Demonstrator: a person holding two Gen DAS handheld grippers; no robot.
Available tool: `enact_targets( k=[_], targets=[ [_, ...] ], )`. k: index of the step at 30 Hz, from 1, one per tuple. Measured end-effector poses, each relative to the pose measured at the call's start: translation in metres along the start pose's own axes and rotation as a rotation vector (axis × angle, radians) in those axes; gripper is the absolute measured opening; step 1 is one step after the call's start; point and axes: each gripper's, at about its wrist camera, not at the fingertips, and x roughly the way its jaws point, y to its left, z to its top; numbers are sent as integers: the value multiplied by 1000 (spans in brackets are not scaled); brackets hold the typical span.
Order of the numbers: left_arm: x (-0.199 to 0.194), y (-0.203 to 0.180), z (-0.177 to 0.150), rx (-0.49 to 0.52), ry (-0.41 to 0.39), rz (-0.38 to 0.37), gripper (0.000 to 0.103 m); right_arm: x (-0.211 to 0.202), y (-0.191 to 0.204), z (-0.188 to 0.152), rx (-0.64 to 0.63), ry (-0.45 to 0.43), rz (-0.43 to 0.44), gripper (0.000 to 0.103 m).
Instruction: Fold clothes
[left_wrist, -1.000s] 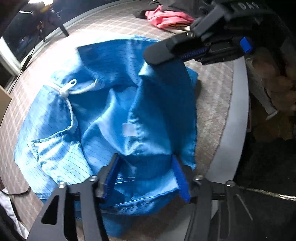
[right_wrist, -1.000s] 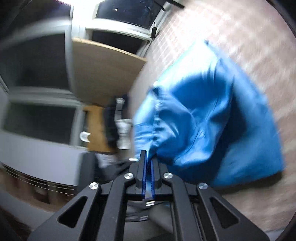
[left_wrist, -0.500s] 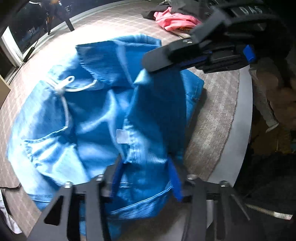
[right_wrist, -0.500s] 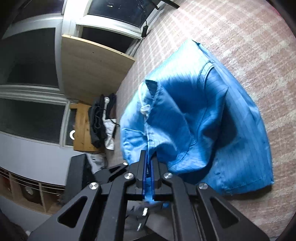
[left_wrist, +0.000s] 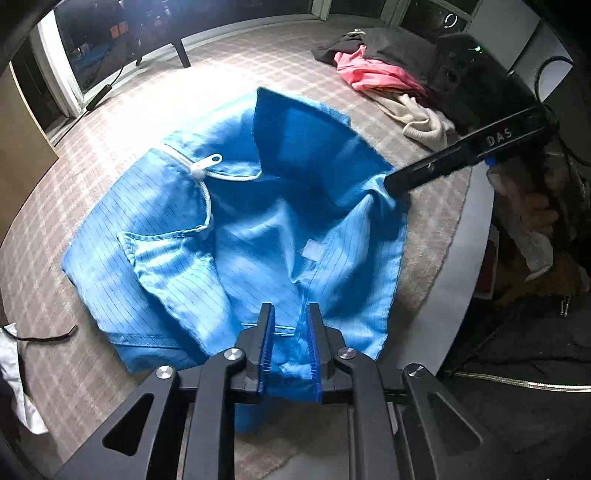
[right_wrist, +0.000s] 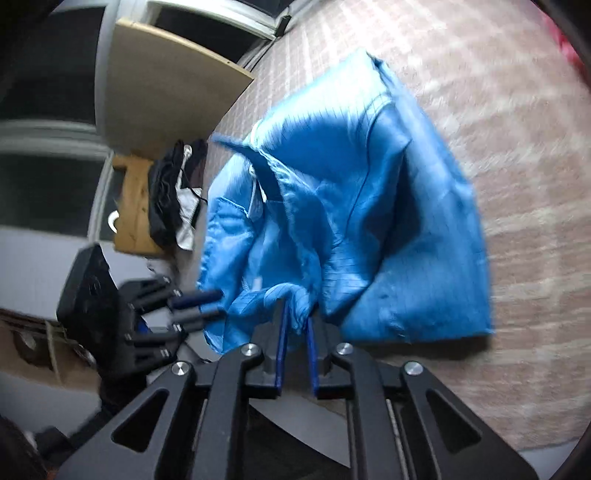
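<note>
Clamping blue jacket (left_wrist: 258, 236), left tongs (left_wrist: 290, 314); right tongs (right_wrist: 295, 325) parted, opening, visible only right-view.

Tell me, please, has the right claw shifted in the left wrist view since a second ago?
Yes. The right claw has slid rightward and lower, away from the pink garment, and now sits at the blue garment's right edge, jaws just opening.

Dark windows (left_wrist: 103, 48) edge the plaid surface (left_wrist: 236, 70); a wooden cabinet (right_wrist: 173, 88) stands beside.
</note>
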Motion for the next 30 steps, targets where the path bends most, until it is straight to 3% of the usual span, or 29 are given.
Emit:
enact_targets(
  k=[1, 3, 7, 9, 11, 12, 13, 17, 19, 20, 25, 29, 30],
  targets=[
    [-5, -7, 2, 12, -14, 3, 48, -7, 5, 2, -33, -3, -23, 16],
    [7, -35, 8, 65, -40, -3, 68, -17, 14, 6, -92, -11, -60, 28],
    [34, -60, 30, 155, -22, 33, 69, -17, 28, 20, -189, 12, -127, 29],
    [51, -59, 41, 146, 5, 20, 62, -12, 34, 30, -231, 20, -172, 34],
    [65, -57, 47, 134, 32, 7, 33, -7, 34, 43, -254, 21, -197, 37],
    [70, -55, 49, 129, 43, 8, 13, -2, 35, 50, -256, 25, -200, 38],
    [73, -53, 49, 121, 48, 16, 4, 3, 36, 57, -258, 30, -192, 38],
    [59, -46, 45, 65, 1, 14, 2, 29, 32, 80, -259, 56, -148, 38],
    [43, -44, 41, 51, -36, 38, 1, 38, 23, 85, -235, 83, -120, 21],
    [34, -43, 38, 46, -55, 50, 1, 39, 18, 86, -210, 97, -85, 2],
    [7, -41, 19, -14, -118, 62, 1, 13, -16, 87, -38, 9, 177, 2],
    [21, -46, 10, -37, -93, 54, 1, 17, -45, 86, 93, 0, 283, 2],
    [26, -49, 10, -29, -78, 54, 1, 24, -49, 86, 110, 38, 255, 4]
  ],
)
